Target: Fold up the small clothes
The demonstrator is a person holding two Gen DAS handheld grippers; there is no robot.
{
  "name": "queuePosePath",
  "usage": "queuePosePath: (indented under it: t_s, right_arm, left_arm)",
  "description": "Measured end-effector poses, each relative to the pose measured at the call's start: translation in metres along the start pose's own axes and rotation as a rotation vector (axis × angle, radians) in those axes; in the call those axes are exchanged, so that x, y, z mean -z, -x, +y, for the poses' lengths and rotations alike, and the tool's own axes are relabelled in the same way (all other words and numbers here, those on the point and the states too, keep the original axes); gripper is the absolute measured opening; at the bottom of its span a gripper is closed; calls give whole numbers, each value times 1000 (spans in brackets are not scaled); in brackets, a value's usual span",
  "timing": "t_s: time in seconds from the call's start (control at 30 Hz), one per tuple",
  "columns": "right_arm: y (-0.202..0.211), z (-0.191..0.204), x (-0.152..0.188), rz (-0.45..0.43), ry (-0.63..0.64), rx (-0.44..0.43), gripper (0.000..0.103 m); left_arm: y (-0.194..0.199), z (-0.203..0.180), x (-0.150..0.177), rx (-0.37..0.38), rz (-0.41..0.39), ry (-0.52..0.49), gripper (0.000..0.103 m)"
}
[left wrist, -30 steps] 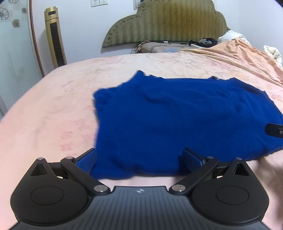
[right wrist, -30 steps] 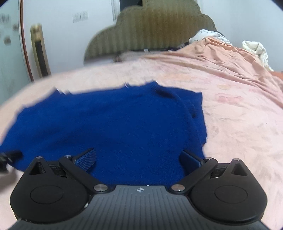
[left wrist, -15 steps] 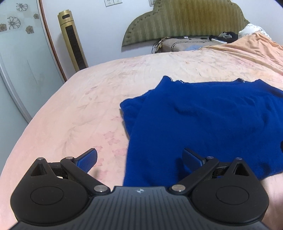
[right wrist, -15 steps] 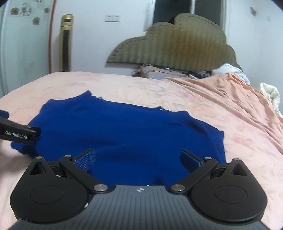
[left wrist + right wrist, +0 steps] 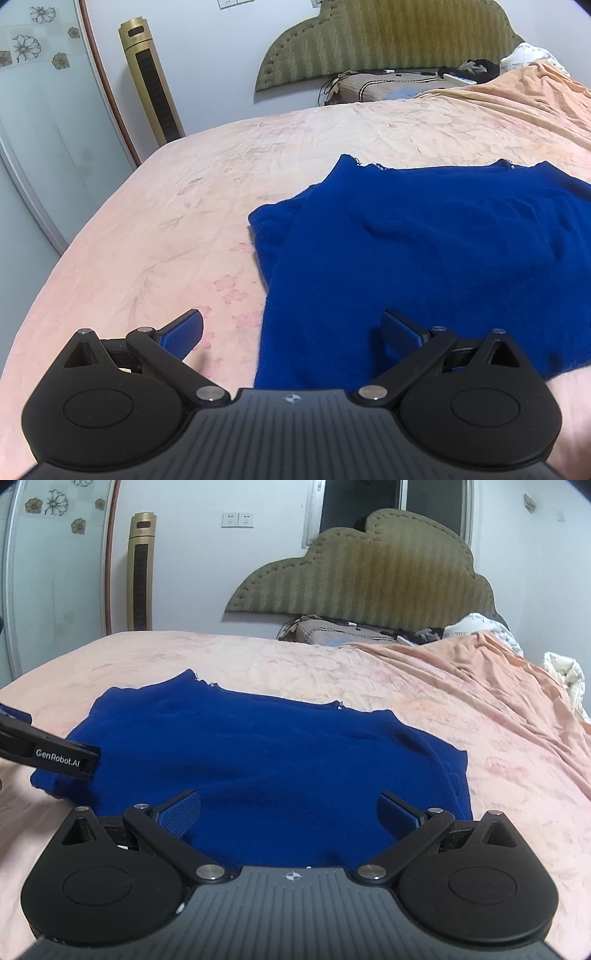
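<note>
Left wrist view, left gripper (image 5: 291, 332) spread wide, empty, over sweater (image 5: 436, 254) left edge, right gripper (image 5: 290, 810) likewise gaping above its near hem.

A wide bed (image 5: 406, 686) under a pale pink floral sheet fills the room, with an olive scalloped headboard (image 5: 369, 572) at its far end, a rumpled orange blanket (image 5: 498, 672) along its right side, and a gold tower fan (image 5: 151, 77) standing off its far-left corner beside a flower-patterned glass door (image 5: 37, 110).

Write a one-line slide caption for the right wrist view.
Open right gripper poised over a blue knit garment spread on a pink bedsheet, the left gripper at its left edge.
</note>
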State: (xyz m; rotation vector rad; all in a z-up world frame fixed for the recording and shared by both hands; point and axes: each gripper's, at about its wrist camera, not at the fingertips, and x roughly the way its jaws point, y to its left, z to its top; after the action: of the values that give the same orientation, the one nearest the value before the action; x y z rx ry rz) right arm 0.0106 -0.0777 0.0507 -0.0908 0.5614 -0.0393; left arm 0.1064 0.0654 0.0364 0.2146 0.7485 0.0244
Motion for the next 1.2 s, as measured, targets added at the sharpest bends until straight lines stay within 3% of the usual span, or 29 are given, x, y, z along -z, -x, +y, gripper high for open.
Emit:
queuePosePath:
  t_s: [0.47, 0.87, 1.07, 1.2]
  right_arm:
    - [-7, -10, 6, 35, -40, 16, 103]
    - [-14, -25, 13, 46, -102, 44, 103]
    - [-16, -41, 19, 47, -158, 67, 103]
    - [-12, -39, 21, 31, -126, 59, 102]
  left_arm:
    - [-3, -4, -1, -7, 13, -9, 103]
    - [13, -5, 4, 84, -58, 38, 103]
    - [18, -12, 4, 63, -73, 25, 103]
    - [13, -13, -1, 31, -40, 28, 103]
